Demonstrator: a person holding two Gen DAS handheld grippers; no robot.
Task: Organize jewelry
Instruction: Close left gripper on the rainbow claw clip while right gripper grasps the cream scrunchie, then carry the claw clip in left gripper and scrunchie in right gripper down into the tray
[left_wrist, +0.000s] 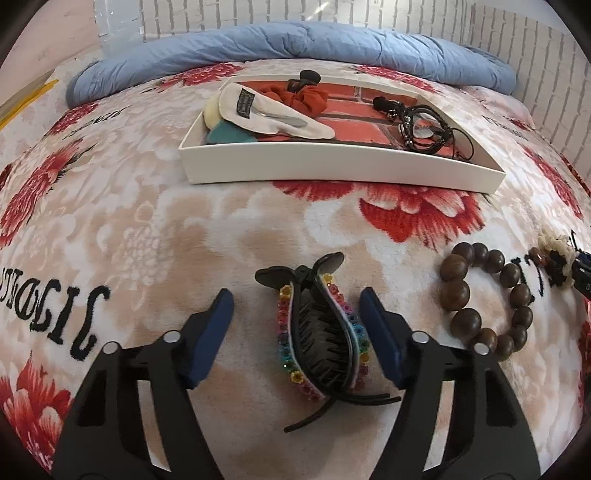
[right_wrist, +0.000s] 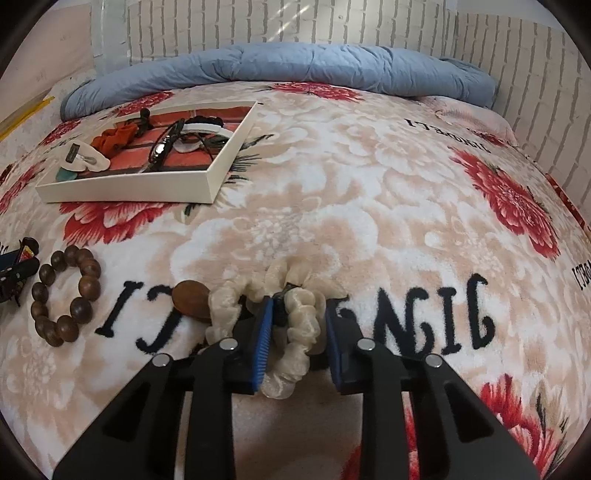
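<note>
Two hand-held grippers point down at a bed covered by a flowered blanket (left_wrist: 229, 229) in cream and red with black lettering. A rolled blue quilt (left_wrist: 295, 48) lies along the far edge, against a white brick-pattern wall (right_wrist: 295, 26).

Left gripper (left_wrist: 297, 325): jaws apart, one finger on each side of a black hair claw (left_wrist: 321, 332) trimmed with rainbow-coloured stones. The claw lies on the blanket between the blue pads. The right-hand pad stands just beside the claw's coloured edge; contact cannot be confirmed. The left-hand pad is clear of it.

Right gripper (right_wrist: 299, 325): jaws narrowed around a cream scrunchie (right_wrist: 291, 317) lying on the blanket. One loop of the fabric sits between the pads. The left pad is against it; the right pad shows a small gap. A firm grasp cannot be confirmed. A brown oval piece (right_wrist: 190, 297) lies just to the left of the scrunchie, touching it.

A bracelet of brown wooden beads (left_wrist: 487, 302) lies on the blanket between the two work points, to the right of the claw and to the left of the scrunchie.

A shallow white tray (left_wrist: 332, 171) with a red brick-pattern floor sits farther back. It holds an orange scrunchie (left_wrist: 303, 98), a white padded piece with a metal clip (left_wrist: 273, 116), a teal piece (left_wrist: 225, 134) and a tangle of black cords and bands (left_wrist: 424, 123).
</note>
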